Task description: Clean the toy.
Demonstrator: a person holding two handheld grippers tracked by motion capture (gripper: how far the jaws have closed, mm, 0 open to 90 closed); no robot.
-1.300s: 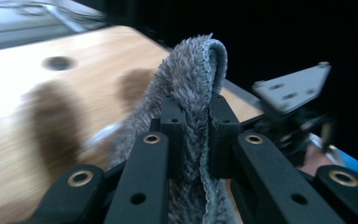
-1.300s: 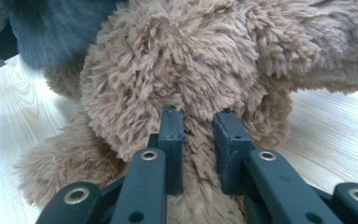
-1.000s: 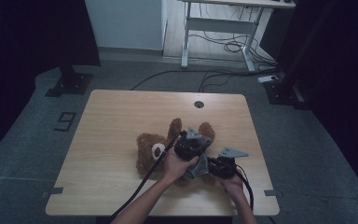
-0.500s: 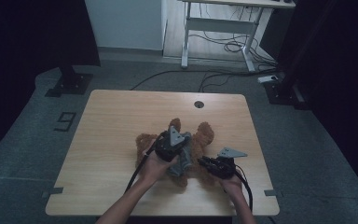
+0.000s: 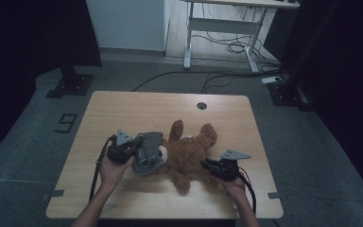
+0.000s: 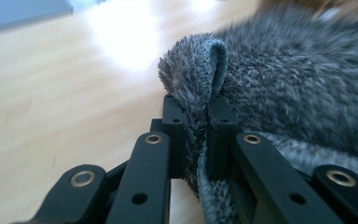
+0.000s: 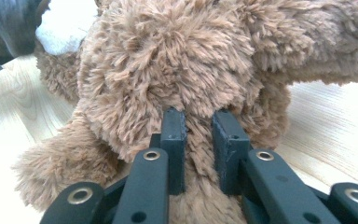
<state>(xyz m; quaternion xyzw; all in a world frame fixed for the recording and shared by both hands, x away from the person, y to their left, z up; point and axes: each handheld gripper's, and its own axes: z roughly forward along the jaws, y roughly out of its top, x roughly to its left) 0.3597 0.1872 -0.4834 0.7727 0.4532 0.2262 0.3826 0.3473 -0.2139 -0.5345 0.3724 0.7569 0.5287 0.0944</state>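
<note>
the brown teddy bear [image 5: 189,153] lies at centre frame on the table [image 5: 123,109], its head still partly under the grey fleece garment [image 5: 149,151] at centre left. the left gripper [image 6: 196,135] is clamped on the garment's hem and the right gripper [image 7: 199,149] is clamped on the bear's fur; judged stage: garment mostly pulled off, final clearing left

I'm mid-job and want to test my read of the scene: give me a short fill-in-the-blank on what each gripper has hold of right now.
1. The left gripper is shut on a fold of the ____ fuzzy garment.
2. The right gripper is clamped on the fur of the brown ____.
3. The teddy bear lies on the ____ table.
4. In the high view, the grey garment sits at the bear's ____ side.

Missing words: grey; teddy bear; wooden; left
</note>
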